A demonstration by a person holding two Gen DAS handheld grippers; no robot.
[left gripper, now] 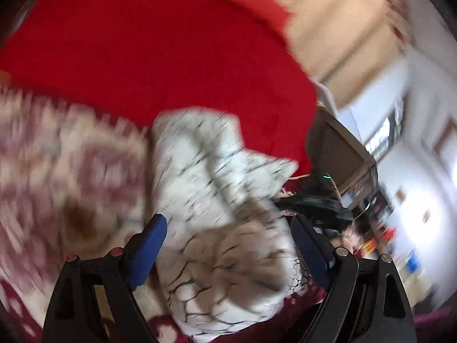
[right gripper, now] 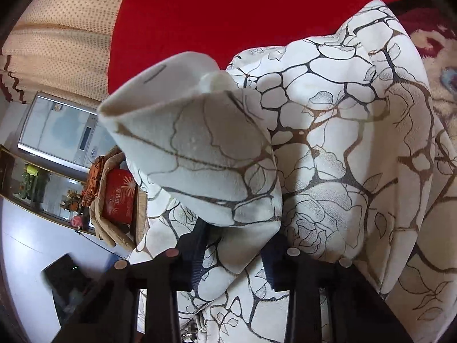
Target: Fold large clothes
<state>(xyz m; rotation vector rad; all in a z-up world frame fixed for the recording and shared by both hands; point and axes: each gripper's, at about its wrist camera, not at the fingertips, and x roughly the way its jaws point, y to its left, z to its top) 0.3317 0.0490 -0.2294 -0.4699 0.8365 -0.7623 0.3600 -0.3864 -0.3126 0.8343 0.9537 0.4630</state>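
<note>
The right gripper (right gripper: 232,240) pinches a bunched fold of a white garment printed with dark rose outlines (right gripper: 328,131); its fingertips are buried under the cloth, so only the dark finger bases show. The fold rises just ahead of the gripper like a cone, its pale underside turned up, and the rest of the garment spreads ahead and to the right. Beyond it lies a red sheet (right gripper: 228,14). At far right, a dark red floral blanket (right gripper: 428,37) shows at the frame's edge. Left of the gripper, well apart, a tan padded basket (right gripper: 100,208) holds a red box with gold lettering (right gripper: 118,197); the lettering is too small to read. A white appliance (right gripper: 62,131) stands behind it.

The left gripper (left gripper: 228,245) stands spread, its blue-padded fingers (left gripper: 148,245) on either side of the same garment (left gripper: 205,171) without pressing it. The cloth lies between and just ahead of them. This view is heavily smeared: the floral blanket (left gripper: 57,171) to the left is a blur. So is the room at right. A dark object with a green light (left gripper: 317,197) near the right finger cannot be identified. The red sheet (left gripper: 157,51) fills the area beyond.
</note>
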